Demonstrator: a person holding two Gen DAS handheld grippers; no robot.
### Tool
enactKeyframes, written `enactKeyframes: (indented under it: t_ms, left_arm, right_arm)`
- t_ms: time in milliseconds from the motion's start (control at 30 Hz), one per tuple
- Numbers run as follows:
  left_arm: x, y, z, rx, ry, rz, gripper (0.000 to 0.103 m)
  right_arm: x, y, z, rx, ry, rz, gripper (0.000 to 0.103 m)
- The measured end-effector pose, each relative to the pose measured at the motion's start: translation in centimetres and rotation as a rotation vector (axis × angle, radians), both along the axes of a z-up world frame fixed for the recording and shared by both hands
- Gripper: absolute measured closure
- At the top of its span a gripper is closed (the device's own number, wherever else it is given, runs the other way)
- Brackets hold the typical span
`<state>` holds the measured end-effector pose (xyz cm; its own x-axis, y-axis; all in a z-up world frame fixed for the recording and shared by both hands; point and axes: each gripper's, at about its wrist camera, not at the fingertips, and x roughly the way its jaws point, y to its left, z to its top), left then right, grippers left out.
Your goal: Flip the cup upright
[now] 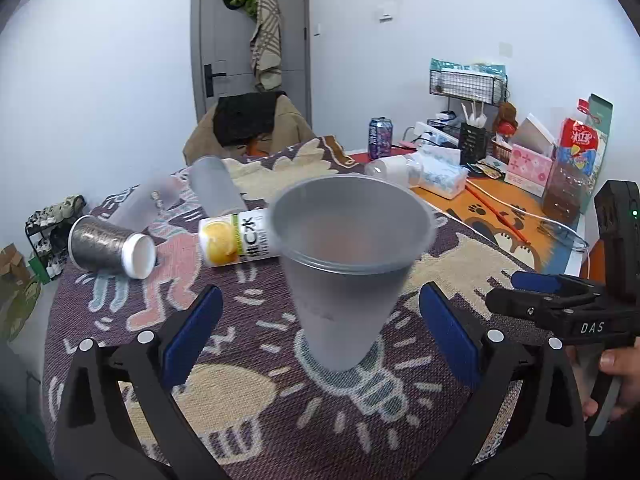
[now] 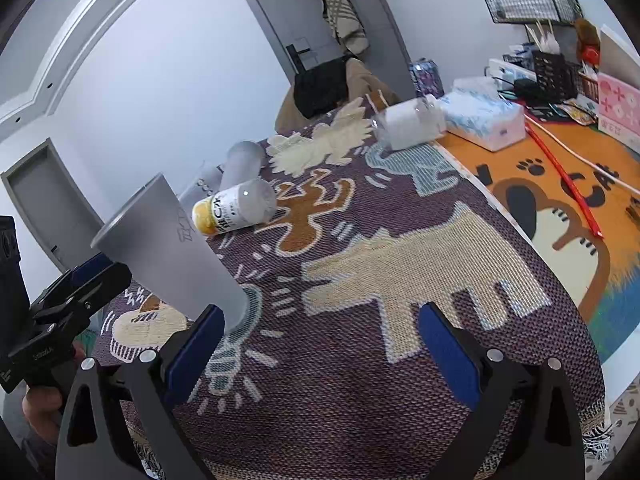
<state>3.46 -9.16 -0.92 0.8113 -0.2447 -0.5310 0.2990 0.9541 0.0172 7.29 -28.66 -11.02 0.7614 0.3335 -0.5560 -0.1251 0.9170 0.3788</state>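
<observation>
A grey frosted cup (image 1: 348, 256) stands upright, mouth up, on the patterned woven mat (image 1: 256, 364). It also shows in the right wrist view (image 2: 168, 248) at the left. My left gripper (image 1: 320, 340) is open, its blue pads (image 1: 192, 336) on either side of the cup's base and apart from it. My right gripper (image 2: 320, 356) is open and empty over the mat; the cup stands just beyond its left pad (image 2: 192, 356). The right gripper's body (image 1: 560, 308) shows at the right in the left wrist view.
Behind the cup lie a yellow-labelled cup (image 1: 236, 242), a dark glittery cup (image 1: 108, 248) and two frosted cups (image 1: 216, 184). A clear jar (image 2: 408, 122), a tissue pack (image 2: 484, 118), a can (image 1: 380, 138) and desk clutter stand on the orange mat (image 2: 560, 200) at the right.
</observation>
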Motion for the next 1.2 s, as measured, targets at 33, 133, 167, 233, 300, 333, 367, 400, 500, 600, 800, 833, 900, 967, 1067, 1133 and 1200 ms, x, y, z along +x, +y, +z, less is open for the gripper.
enactKeyframes:
  t_ms: [33, 133, 167, 233, 300, 333, 367, 400, 500, 600, 800, 833, 900, 967, 1067, 1133, 1200]
  left_arm:
    - [-0.2, 0.3, 0.1, -0.002, -0.003, 0.007, 0.005]
    - [-0.8, 1.3, 0.5, -0.014, -0.009, 0.028, 0.005]
    - [-1.0, 1.7, 0.6, -0.021, -0.009, 0.036, 0.005]
    - [-1.4, 2.2, 0.7, -0.025, -0.010, 0.051, 0.005]
    - [-1.6, 2.8, 0.8, -0.029, -0.010, 0.067, 0.005]
    - [-1.7, 2.9, 0.8, -0.030, -0.010, 0.074, 0.005]
    - [-1.9, 3.2, 0.8, -0.032, -0.012, 0.085, 0.005]
    - [-2.1, 3.4, 0.8, -0.031, -0.014, 0.095, 0.005]
    - [-2.5, 4.1, 0.8, -0.035, -0.018, 0.119, 0.005]
    - [-3.1, 4.7, 0.9, -0.040, -0.026, 0.139, 0.005]
    - [-4.4, 5.8, 0.9, -0.049, -0.042, 0.171, 0.005]
    - [-4.5, 6.0, 0.9, -0.048, -0.043, 0.175, 0.005]
    - [-4.8, 6.3, 0.9, -0.049, -0.046, 0.184, 0.005]
    - [-5.1, 6.7, 1.0, -0.054, -0.048, 0.192, 0.005]
    - [-5.5, 7.1, 1.0, -0.055, -0.052, 0.202, 0.005]
    - [-5.7, 7.4, 1.0, -0.056, -0.053, 0.208, 0.005]
    - [-5.9, 7.7, 0.9, -0.055, -0.053, 0.213, 0.005]
  right_arm:
    - [0.0, 0.2, 0.2, -0.004, -0.005, 0.004, 0.008]
    - [-0.2, 0.8, 0.6, -0.015, -0.021, 0.017, 0.008]
    - [-0.3, 1.1, 0.8, -0.021, -0.029, 0.020, 0.008]
    - [-0.4, 1.6, 1.1, -0.037, -0.038, 0.029, 0.008]
    - [-0.5, 2.1, 1.4, -0.062, -0.048, 0.036, 0.008]
    - [-0.6, 2.4, 1.6, -0.074, -0.053, 0.039, 0.008]
    - [-0.7, 2.6, 1.7, -0.084, -0.059, 0.042, 0.008]
    - [-0.8, 2.8, 1.8, -0.093, -0.063, 0.043, 0.008]
    - [-1.0, 3.4, 2.2, -0.111, -0.079, 0.048, 0.008]
    - [-1.1, 3.9, 2.5, -0.125, -0.094, 0.051, 0.008]
    - [-1.9, 5.2, 3.3, -0.175, -0.140, 0.053, 0.008]
    - [-2.0, 5.4, 3.4, -0.176, -0.143, 0.056, 0.008]
    - [-2.2, 5.8, 3.5, -0.182, -0.149, 0.061, 0.008]
    - [-2.3, 6.1, 3.6, -0.189, -0.153, 0.070, 0.008]
    - [-2.5, 6.5, 3.6, -0.197, -0.152, 0.079, 0.008]
    - [-2.6, 6.7, 3.5, -0.204, -0.150, 0.082, 0.008]
    - [-2.7, 6.8, 3.5, -0.208, -0.148, 0.089, 0.008]
